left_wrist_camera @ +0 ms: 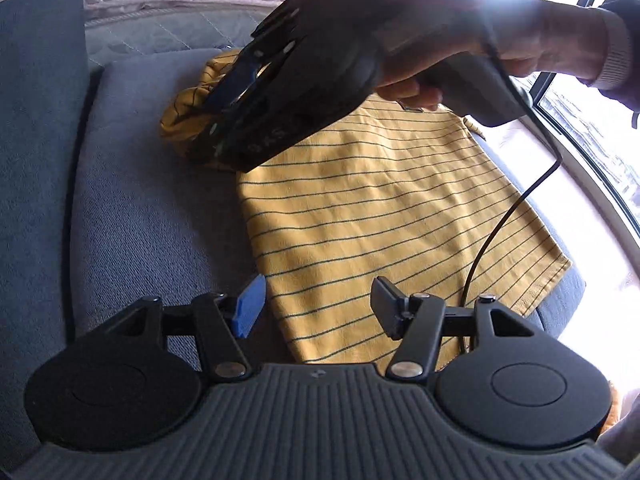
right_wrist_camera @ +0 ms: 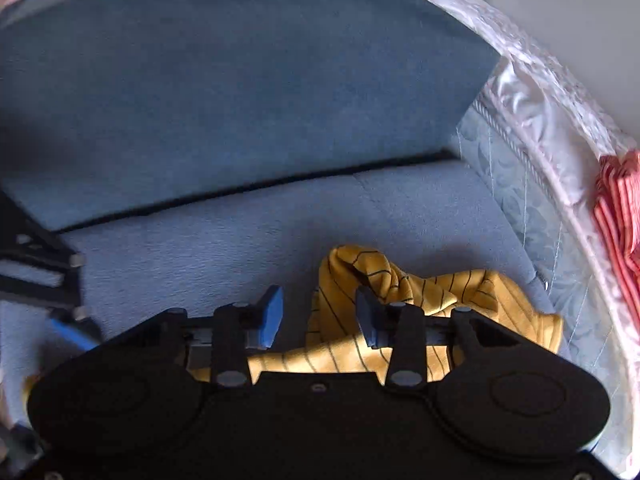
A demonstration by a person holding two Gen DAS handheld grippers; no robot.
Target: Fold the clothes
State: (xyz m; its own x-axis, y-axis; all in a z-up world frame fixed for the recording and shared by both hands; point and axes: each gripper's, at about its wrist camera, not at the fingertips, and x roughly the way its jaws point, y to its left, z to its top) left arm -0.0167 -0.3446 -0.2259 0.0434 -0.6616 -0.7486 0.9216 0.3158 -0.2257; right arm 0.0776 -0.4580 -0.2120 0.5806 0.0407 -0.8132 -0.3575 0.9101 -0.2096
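The yellow striped shirt (left_wrist_camera: 400,208) lies mostly flat on the blue sofa seat (left_wrist_camera: 140,208), one sleeve bunched toward the backrest. Both the left gripper (left_wrist_camera: 316,308) and the right gripper (right_wrist_camera: 318,316) are released, holding nothing. Judging by the bunching, pinch the sleeve's edge, not the wad, and draw it flat.

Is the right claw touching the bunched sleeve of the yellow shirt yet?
Cannot tell. In the right wrist view the open right claw overlaps the yellow shirt, with no clear contact or gap.

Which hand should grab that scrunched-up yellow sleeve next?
Probably the right tool: it hangs open right over the bunched sleeve. The left tool is open too, but sits down at the shirt's hem.
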